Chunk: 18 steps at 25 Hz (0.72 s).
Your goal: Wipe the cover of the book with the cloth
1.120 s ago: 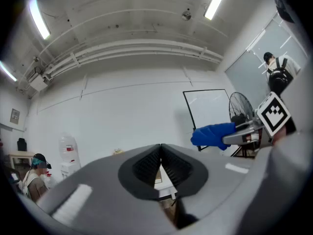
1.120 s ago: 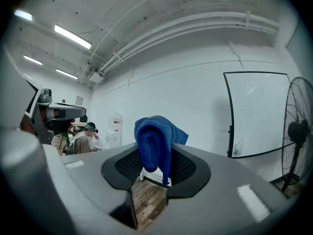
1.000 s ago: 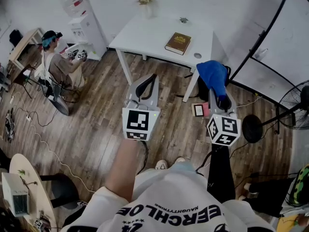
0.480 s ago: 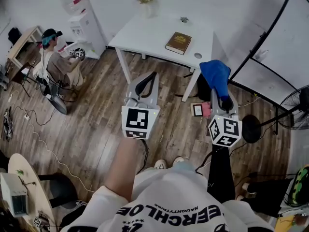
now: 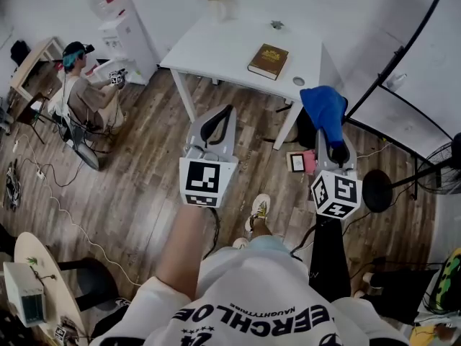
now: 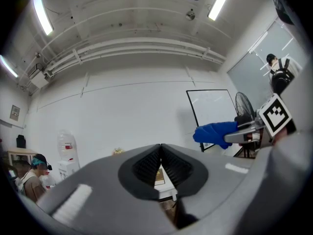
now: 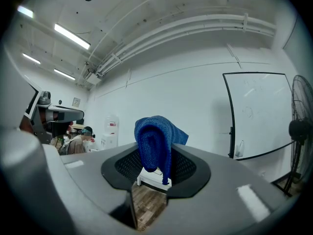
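Note:
A brown book (image 5: pixel 268 60) lies closed on the white table (image 5: pixel 216 52) ahead, near its right end. A blue cloth (image 5: pixel 324 114) hangs from my right gripper (image 5: pixel 333 148), which is shut on it, held over the floor short of the table's right corner. In the right gripper view the blue cloth (image 7: pixel 155 143) droops over the jaws. My left gripper (image 5: pixel 218 125) is held beside it over the floor, its jaws shut and empty. In the left gripper view the left gripper (image 6: pixel 161 161) points at the table, with the blue cloth (image 6: pixel 215 132) at the right.
A small plant pot (image 5: pixel 218 2) and a small dark object (image 5: pixel 276 26) stand at the table's far edge. A water dispenser (image 5: pixel 119 24) is left of the table. A seated person (image 5: pixel 83 92) is at the left. A floor fan (image 5: pixel 389 186) and cables lie to the right.
Table and book have drifted slightly in the head view as I step forward; one shoe now shows ahead on the floor. Both grippers keep their hold and pose.

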Tool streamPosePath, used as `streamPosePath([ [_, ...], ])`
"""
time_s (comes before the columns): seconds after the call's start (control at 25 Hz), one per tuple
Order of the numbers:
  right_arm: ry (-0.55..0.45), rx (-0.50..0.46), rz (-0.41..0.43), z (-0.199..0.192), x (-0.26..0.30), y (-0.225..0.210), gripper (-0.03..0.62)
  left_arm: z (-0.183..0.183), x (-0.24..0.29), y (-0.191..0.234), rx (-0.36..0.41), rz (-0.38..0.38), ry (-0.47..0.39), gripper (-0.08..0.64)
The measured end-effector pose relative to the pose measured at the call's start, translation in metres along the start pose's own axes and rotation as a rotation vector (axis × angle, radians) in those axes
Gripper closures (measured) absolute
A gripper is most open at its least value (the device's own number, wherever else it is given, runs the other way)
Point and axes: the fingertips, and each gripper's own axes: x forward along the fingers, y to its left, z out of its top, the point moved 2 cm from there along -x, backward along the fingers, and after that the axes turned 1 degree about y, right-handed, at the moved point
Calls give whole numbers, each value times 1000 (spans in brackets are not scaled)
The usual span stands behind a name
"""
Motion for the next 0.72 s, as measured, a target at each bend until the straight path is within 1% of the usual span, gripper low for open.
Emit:
streamPosePath([
  [0.24,2,12,-13,-10,49,-19,465,-15,49,14,-8,5,15,502],
  [0.4,-5,31,-21,-15,99,-33,465,-24,91,27,25,8,21,502],
  [0.72,-35,28,11,-5,200,-50,465,-32,173,68,36,46,24,502],
])
